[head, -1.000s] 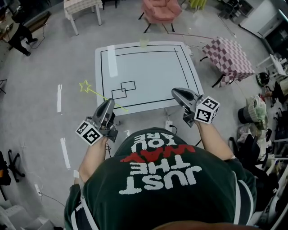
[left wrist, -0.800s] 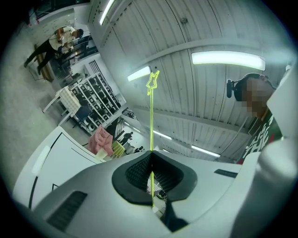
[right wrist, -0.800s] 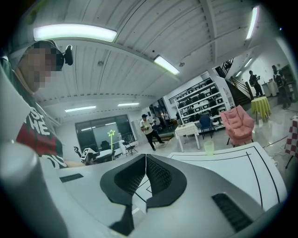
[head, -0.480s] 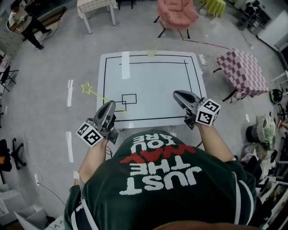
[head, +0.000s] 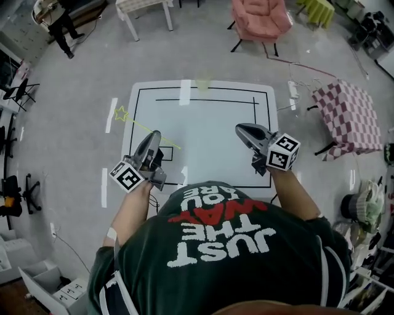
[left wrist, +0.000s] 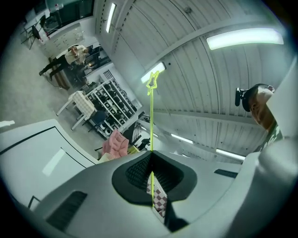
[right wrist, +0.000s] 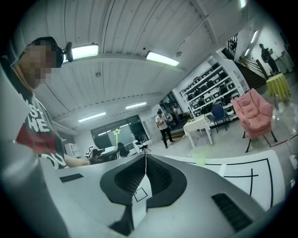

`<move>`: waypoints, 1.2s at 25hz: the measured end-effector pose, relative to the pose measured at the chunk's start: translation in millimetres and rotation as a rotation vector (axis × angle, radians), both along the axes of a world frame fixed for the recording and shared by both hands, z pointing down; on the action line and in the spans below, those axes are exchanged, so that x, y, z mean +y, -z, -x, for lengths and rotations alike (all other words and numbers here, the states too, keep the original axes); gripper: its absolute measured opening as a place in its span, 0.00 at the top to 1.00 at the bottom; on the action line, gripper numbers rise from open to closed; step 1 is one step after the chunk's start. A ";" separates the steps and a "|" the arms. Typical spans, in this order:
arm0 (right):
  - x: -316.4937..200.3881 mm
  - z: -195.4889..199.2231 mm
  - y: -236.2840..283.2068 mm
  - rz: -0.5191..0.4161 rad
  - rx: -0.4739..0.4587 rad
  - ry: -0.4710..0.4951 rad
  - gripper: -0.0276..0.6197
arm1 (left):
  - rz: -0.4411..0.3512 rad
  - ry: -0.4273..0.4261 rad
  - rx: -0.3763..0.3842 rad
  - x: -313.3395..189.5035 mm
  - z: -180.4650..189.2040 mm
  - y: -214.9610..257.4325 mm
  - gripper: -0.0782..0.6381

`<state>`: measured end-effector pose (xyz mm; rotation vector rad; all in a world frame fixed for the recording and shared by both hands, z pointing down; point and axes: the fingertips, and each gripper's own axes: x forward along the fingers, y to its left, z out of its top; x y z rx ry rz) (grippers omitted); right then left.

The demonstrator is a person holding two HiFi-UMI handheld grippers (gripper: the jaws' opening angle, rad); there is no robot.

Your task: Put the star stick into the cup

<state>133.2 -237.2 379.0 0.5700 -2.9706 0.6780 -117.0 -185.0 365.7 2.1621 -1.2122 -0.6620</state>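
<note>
A thin yellow-green star stick [head: 138, 123] sticks out both sides of my left gripper [head: 155, 135], which is shut on its shaft. Its star [head: 120, 114] hangs just past the left edge of the white table [head: 215, 135]. In the left gripper view the stick [left wrist: 151, 121] rises straight up from the closed jaws [left wrist: 151, 153] to the star [left wrist: 152, 80]. A pale green translucent cup [head: 203, 83] stands at the far edge of the table, and it shows as a faint blur [right wrist: 199, 155] in the right gripper view. My right gripper [head: 239, 127] is shut and empty over the table's near right part.
Black lines and small rectangles are marked on the table. A pink armchair [head: 261, 15] and a white table [head: 144, 5] stand beyond it, and a checked table [head: 348, 117] is at the right. A person [head: 58, 21] stands far left. Cables lie on the floor.
The table has come closer and both grippers now hang over its near part. The left gripper has carried the stick forward, and the star is now beside the table's left edge.
</note>
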 end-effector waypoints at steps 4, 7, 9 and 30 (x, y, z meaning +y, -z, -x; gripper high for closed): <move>-17.7 7.0 -11.9 0.017 -0.013 0.011 0.91 | 0.009 -0.002 -0.021 -27.0 -1.4 -1.1 0.88; -26.3 16.2 -19.0 0.019 -0.004 -0.001 0.90 | 0.001 -0.022 -0.033 -43.6 5.0 -1.0 0.88; -30.1 24.0 -20.8 0.012 0.011 -0.020 0.91 | -0.011 -0.050 -0.048 -53.8 11.0 -0.3 0.88; -160.4 79.2 -48.1 -0.068 0.084 -0.091 0.91 | -0.142 -0.216 -0.214 -212.8 3.9 -25.6 0.88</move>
